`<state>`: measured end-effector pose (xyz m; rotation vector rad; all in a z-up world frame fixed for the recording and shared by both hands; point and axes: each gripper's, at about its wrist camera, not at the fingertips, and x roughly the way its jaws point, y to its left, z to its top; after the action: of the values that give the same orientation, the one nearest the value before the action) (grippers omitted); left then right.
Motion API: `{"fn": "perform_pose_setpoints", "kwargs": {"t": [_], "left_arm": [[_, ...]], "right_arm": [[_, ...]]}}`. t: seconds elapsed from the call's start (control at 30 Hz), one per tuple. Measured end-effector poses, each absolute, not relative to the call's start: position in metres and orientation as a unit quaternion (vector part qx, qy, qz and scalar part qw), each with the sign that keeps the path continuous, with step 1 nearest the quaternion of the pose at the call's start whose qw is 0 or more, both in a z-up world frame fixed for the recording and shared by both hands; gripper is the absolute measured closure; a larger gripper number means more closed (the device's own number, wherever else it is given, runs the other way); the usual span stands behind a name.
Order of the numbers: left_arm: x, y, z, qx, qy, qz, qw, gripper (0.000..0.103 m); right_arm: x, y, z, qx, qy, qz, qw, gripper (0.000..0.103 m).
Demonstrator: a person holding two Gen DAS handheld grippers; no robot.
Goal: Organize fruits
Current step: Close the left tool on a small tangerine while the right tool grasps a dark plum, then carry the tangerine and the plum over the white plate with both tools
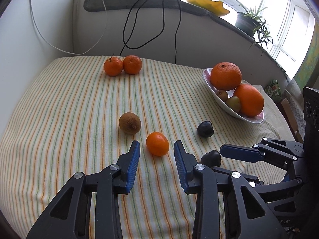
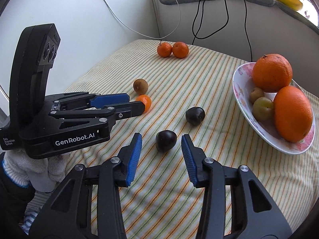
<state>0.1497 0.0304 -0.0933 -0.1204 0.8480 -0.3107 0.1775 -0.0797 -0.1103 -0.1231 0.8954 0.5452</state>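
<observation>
My left gripper [image 1: 157,145] is open, its blue pads on either side of a small mandarin [image 1: 157,143] on the striped cloth; it also shows in the right wrist view [image 2: 139,102]. My right gripper [image 2: 161,139] is open around a dark plum [image 2: 165,140], which shows partly hidden in the left wrist view [image 1: 211,157]. A second dark plum [image 2: 195,116] lies further on. A brown kiwi [image 1: 130,123] lies beyond the mandarin. Two mandarins [image 1: 122,65] sit at the far edge. A white bowl [image 2: 241,97] at the right holds two oranges [image 2: 272,72] and small greenish fruits [image 2: 262,106].
The table is covered with a striped cloth [image 1: 59,99]. Black and white cables [image 1: 129,29] hang down the wall behind. A sill holds a potted plant [image 1: 249,21] and a yellow object [image 1: 207,5]. The table's right edge drops off past the bowl.
</observation>
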Motion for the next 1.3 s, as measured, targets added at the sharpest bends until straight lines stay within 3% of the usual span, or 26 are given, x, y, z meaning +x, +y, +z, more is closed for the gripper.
{"fn": "perform_pose_setpoints", "kwargs": {"t": [0.33,1.3], "left_arm": [[0.156,0.028,-0.099,-0.056,0.418,-0.147,0.895,0.078],[0.144,-0.010,-0.067,-0.068,0.382,-0.186,0.903,0.081]], "right_arm": [[0.184,-0.081,-0.120,-0.055,0.441,0.258,0.858,0.079],[0.162,-0.167,-0.080,0.015,0.392,0.223,0.892,0.080]]}}
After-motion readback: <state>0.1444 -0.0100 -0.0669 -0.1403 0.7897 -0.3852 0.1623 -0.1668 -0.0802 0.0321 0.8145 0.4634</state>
